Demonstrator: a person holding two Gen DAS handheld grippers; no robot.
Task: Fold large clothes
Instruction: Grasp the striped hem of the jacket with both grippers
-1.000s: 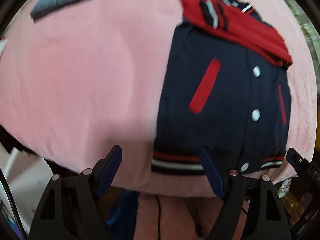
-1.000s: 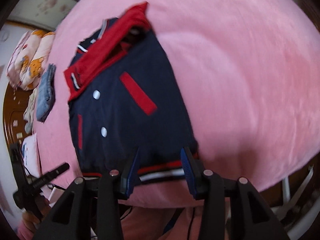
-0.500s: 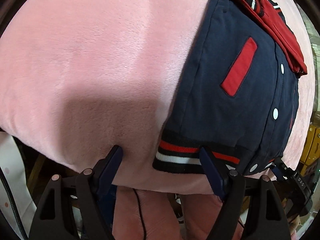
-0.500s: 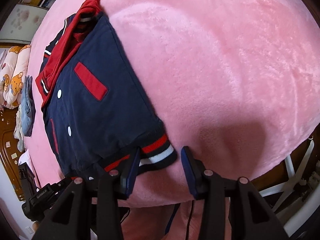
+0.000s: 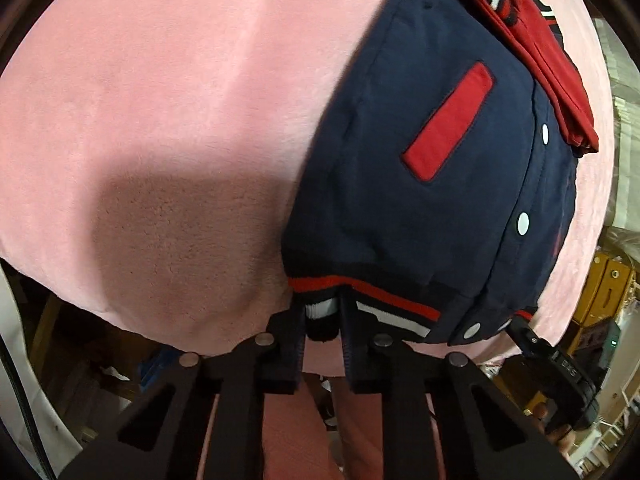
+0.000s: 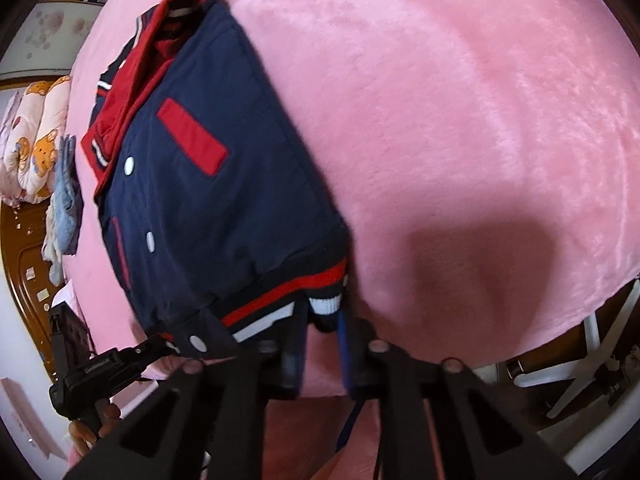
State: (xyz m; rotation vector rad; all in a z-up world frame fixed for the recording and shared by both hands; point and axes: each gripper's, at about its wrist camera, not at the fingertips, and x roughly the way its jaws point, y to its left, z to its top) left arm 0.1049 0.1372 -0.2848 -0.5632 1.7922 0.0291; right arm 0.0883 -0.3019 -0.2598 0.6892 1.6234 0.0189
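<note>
Left wrist view: navy jacket (image 5: 420,208) spread flat on pink plush bed cover (image 5: 180,120), filling the right half of the frame. Red welt pocket (image 5: 448,120) slanting at centre right; white snap buttons (image 5: 522,223) running down the right side. Red sleeve (image 5: 540,52) folded across the jacket's far end, upper right. Striped hem band (image 5: 360,288) of red, white and black at lower centre. Left hand-held gripper (image 5: 322,320) at bottom centre, fingers drawn narrow and pinching the near left corner of the hem between them. Dark shadow on the cover at centre left. Part of the other hand-held gripper at lower right, touching the hem's far corner.

Right wrist view: same jacket (image 6: 224,216) in the left half of the frame, red pocket (image 6: 192,136) at upper left, snaps (image 6: 150,241) below it, red sleeve (image 6: 132,92) across the far end. Right hand-held gripper (image 6: 324,320) at bottom centre, narrow, clamped on the right corner of the hem band (image 6: 280,292). Pink bed cover (image 6: 460,120) over the right half. Left hand-held gripper (image 6: 172,346) at lower left, at the hem's other corner. Folded denim (image 6: 64,200) and printed pillows (image 6: 32,140) at the left edge.
</note>
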